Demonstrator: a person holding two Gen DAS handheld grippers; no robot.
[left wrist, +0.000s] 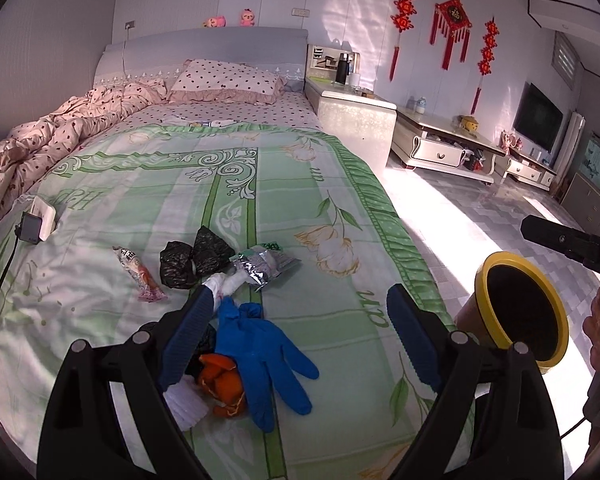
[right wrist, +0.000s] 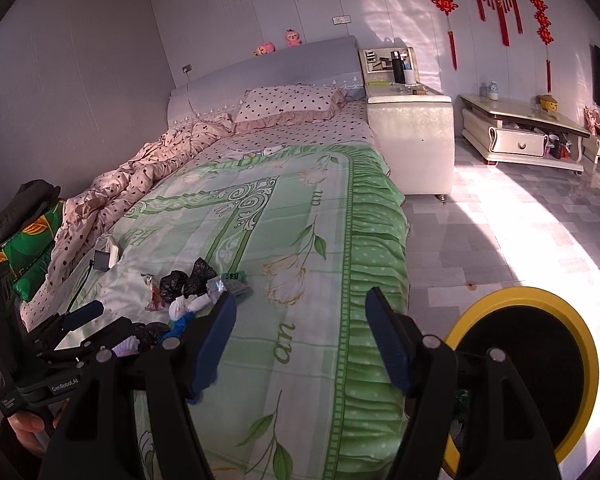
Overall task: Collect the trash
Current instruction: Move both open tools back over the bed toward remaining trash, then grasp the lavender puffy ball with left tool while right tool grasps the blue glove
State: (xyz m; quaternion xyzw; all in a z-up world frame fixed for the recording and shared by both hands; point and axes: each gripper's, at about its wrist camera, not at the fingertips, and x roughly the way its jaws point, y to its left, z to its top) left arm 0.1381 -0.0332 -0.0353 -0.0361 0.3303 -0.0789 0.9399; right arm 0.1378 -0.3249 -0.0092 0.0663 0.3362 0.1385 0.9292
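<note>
The bed (left wrist: 260, 184) carries a green flowered blanket (left wrist: 320, 240), and the trash lies in a loose heap on its near part. The yellow-rimmed bin (left wrist: 520, 312) stands on the floor just beside the bed edge, its mouth tilted toward the cameras. The blue glove (left wrist: 260, 344) lies flat, its long axis running down the blanket, fingers pointing to the near edge. Beside it are orange peel (left wrist: 220, 380), black bags (left wrist: 196, 260), a silver wrapper (left wrist: 260, 268) and a snack wrapper (left wrist: 140, 272). The left tongs (left wrist: 300, 328) stand wide apart and empty; the right tongs (right wrist: 300, 328) are also parted and hold nothing.
</note>
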